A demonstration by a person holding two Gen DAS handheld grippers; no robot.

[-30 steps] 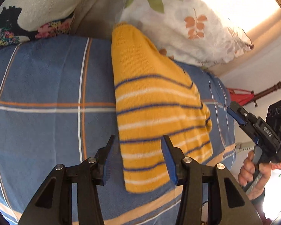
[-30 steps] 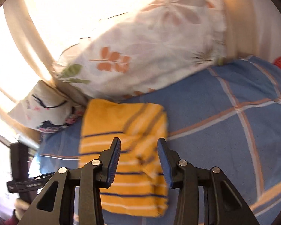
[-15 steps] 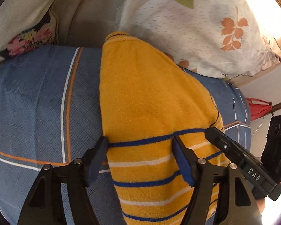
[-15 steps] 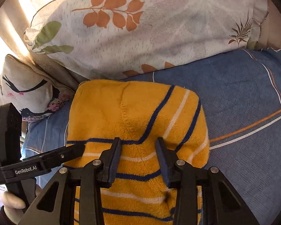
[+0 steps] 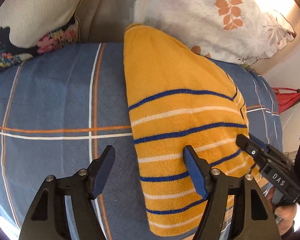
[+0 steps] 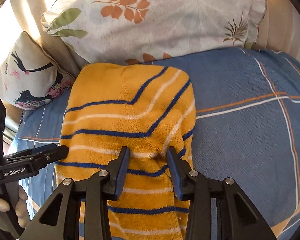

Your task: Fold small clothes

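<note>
While both grippers stay unclenched, left gripper (image 5: pixel 149 170) straddles the folded yellow sweater's (image 5: pixel 180 120) left edge; right gripper (image 6: pixel 148 167) rests mid-cloth on blue bedspread (image 6: pixel 240 140).

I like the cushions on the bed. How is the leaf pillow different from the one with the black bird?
The leaf pillow is white with orange and green leaves; the bird cushion is cream with a black bird and pink flowers. The leaf pillow looks much bigger than the bird cushion. The yellow striped sweater reaches the leaf pillow's bottom edge; the bird cushion sits off to the side. Both lean at the head of the blue bedspread.
</note>
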